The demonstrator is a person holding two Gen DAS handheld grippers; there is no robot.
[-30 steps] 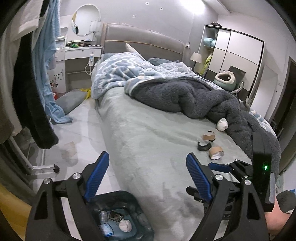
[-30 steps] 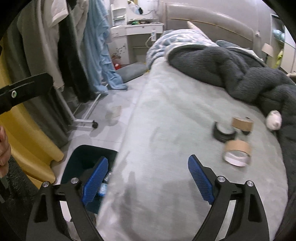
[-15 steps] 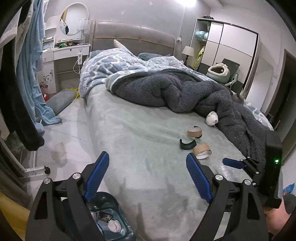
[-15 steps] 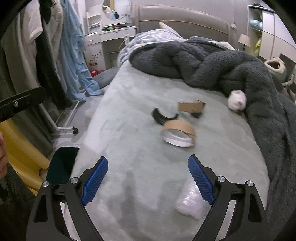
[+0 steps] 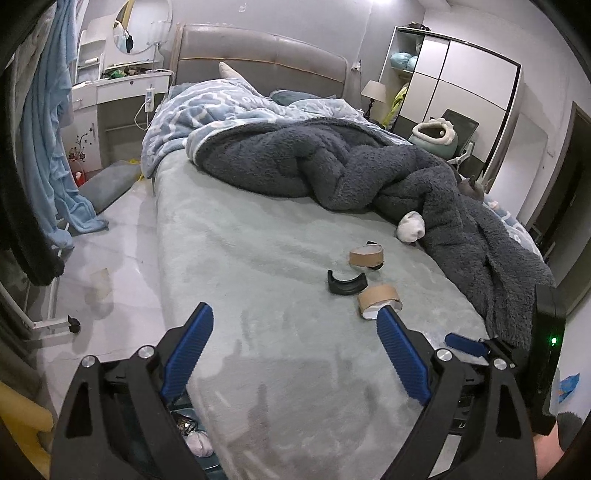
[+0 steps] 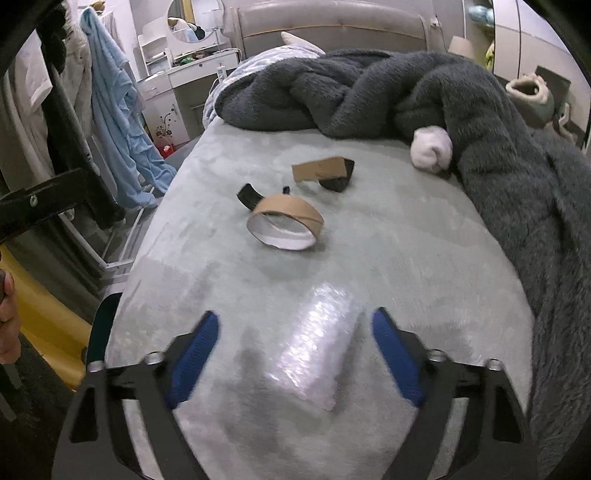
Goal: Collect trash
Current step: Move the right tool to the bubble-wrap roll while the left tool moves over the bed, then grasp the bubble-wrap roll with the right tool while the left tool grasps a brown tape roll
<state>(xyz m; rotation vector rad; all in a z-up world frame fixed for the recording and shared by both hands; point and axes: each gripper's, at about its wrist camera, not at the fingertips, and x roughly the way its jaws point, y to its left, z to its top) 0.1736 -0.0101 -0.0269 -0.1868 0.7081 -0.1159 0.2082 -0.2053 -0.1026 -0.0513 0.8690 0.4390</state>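
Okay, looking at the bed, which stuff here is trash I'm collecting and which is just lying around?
Belongs to the job:
- clear plastic wrap, between the closing right gripper pads, not yet pressed
- cardboard tape rings
- curved black plastic piece
- bin with trash already in it

Just lying about:
- grey fleece blanket
- white rolled sock
- hanging clothes

- Bare sheet (image 6: 388,251) is lying open across the frame's middle.
- Cardboard rings (image 6: 284,225) are sitting upper centre.
- Grey blanket (image 6: 517,166) is crowding the right side.

Bedroom: bed (image 5: 280,295), wardrobe (image 5: 454,85), vanity mirror (image 5: 146,26).
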